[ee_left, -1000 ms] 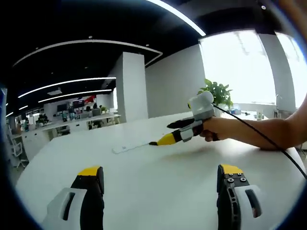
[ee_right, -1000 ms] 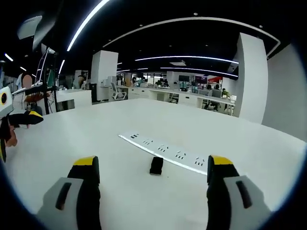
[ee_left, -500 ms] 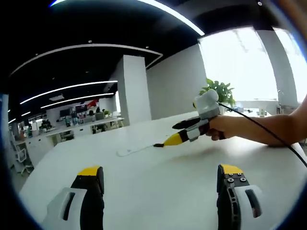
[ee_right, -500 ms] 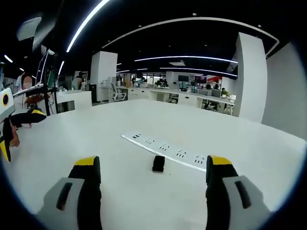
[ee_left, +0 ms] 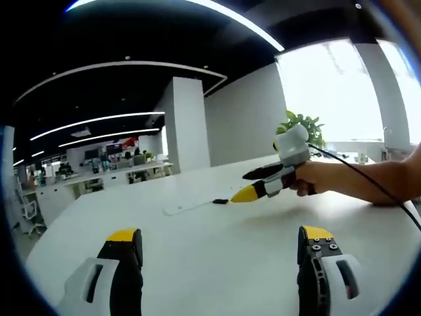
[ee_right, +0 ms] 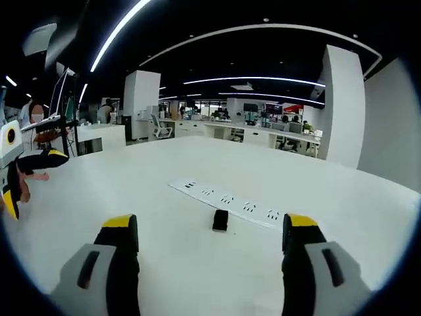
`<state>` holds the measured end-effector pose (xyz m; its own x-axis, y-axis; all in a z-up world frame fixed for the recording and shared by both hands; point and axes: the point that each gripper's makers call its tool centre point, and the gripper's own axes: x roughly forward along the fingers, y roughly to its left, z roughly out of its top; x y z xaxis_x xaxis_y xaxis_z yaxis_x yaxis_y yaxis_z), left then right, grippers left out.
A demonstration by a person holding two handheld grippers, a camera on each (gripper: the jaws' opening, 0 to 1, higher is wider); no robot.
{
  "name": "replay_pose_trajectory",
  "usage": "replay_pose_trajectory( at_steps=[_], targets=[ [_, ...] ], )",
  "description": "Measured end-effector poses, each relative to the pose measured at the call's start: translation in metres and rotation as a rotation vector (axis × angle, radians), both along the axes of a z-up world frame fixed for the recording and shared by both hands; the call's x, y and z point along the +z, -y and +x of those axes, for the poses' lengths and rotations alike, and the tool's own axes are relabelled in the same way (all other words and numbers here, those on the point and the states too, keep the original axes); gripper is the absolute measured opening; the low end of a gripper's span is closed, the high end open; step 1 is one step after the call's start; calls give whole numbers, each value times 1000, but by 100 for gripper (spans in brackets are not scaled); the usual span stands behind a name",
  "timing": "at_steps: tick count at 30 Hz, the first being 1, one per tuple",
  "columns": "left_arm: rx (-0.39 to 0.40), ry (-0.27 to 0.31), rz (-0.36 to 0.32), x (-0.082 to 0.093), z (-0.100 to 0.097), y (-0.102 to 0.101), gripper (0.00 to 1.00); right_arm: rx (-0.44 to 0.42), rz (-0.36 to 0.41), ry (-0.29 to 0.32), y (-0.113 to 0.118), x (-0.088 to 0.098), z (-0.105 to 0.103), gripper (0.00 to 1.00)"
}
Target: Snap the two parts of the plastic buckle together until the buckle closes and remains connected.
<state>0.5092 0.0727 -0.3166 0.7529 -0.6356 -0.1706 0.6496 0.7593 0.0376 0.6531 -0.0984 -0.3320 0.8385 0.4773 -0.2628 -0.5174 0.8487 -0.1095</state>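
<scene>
Here one buckle (black), one power strip, two grippers spread wide.

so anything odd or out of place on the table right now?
Nothing damaged or spilled. A small black plastic buckle lies flat beside the long white power strip on the white table, untouched; both grippers are open.

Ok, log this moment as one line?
small black plastic buckle: on white table, beside flat white power strip | right tongs: open, empty | left tongs: open, empty
</scene>
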Motion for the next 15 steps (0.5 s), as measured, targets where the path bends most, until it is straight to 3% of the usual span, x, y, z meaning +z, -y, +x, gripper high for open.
replay_pose_trajectory(
  at_steps=[15],
  targets=[
    [-14, 8, 1, 1, -2, 3, 99, -7, 6, 0, 3, 3, -14, 88]
  ],
)
